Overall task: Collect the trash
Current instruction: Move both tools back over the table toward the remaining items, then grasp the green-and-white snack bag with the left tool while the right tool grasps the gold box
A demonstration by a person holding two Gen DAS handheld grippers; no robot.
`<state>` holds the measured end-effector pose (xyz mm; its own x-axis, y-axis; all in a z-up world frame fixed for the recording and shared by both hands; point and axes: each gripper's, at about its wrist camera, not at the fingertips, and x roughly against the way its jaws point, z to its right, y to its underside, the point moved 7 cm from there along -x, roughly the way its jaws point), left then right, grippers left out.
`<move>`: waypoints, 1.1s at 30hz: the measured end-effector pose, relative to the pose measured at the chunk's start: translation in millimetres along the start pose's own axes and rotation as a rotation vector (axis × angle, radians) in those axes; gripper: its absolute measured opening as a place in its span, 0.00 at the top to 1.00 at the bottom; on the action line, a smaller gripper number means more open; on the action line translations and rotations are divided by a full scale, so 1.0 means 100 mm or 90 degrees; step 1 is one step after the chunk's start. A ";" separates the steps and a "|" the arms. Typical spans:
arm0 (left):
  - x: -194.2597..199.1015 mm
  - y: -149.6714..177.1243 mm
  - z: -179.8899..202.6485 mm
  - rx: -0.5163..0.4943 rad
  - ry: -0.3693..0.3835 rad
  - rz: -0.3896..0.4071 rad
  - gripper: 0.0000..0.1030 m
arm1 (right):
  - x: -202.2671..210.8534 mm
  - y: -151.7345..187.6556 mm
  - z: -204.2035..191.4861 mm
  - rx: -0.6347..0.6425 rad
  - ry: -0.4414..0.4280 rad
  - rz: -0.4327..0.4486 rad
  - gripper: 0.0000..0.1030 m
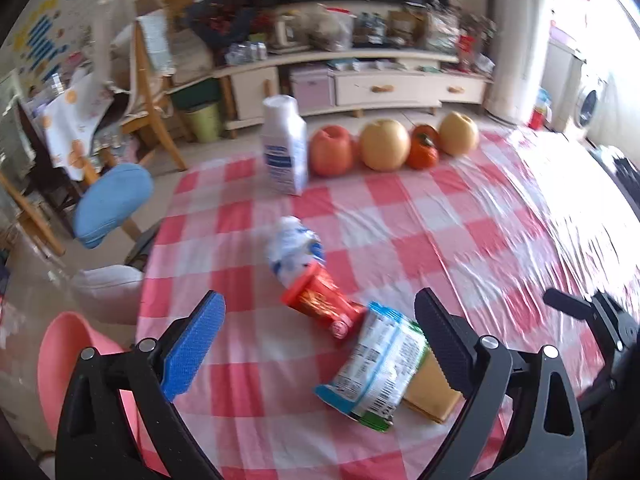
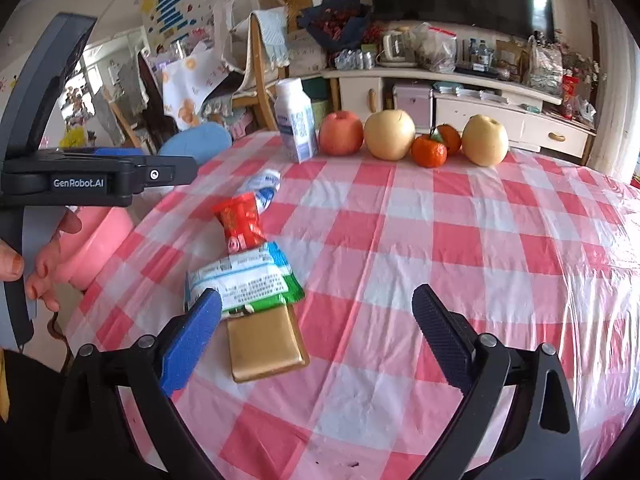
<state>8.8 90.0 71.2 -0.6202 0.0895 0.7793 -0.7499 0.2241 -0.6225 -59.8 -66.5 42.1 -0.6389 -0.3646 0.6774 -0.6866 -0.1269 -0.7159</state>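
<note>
Several wrappers lie in a row on the red-checked tablecloth [image 1: 400, 220]: a crumpled white-blue wrapper [image 1: 294, 250], a red snack wrapper [image 1: 320, 304], a white-green-blue packet [image 1: 380, 368] and a gold packet [image 1: 430, 388]. They also show in the right wrist view: white-blue wrapper [image 2: 264, 188], red wrapper [image 2: 240, 222], white-green packet [image 2: 244, 282], gold packet [image 2: 266, 344]. My left gripper [image 1: 320, 340] is open, hovering just above the red wrapper and white-green packet. My right gripper [image 2: 318, 328] is open and empty, to the right of the gold packet.
A pink bin [image 1: 72, 368] stands off the table's left edge, also in the right wrist view [image 2: 96, 240]. A white milk carton [image 1: 285, 146], an apple [image 1: 332, 150], two pears [image 1: 384, 144] and tangerines [image 1: 424, 148] line the far edge. Chairs stand beyond.
</note>
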 end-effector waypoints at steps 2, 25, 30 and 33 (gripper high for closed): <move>-0.07 0.09 0.08 -0.029 0.022 -0.024 0.08 | -0.04 0.06 -0.01 0.012 -0.010 -0.019 0.06; -0.76 0.75 0.43 -0.174 0.075 -0.180 0.12 | -0.46 0.47 -0.44 0.114 -0.072 -0.119 0.07; -0.78 0.71 0.44 -0.158 0.097 -0.175 0.21 | -0.49 0.48 -0.46 0.120 -0.071 -0.120 0.07; -0.79 0.71 0.45 -0.155 0.101 -0.174 0.21 | -0.52 0.49 -0.47 0.126 -0.069 -0.125 0.13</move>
<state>-5.6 55.4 -37.4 -0.3486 0.1387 0.9269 -0.7935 0.4827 -0.3707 -76.6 -10.2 -20.8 -0.4518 -0.4103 0.7921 -0.7058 -0.3786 -0.5987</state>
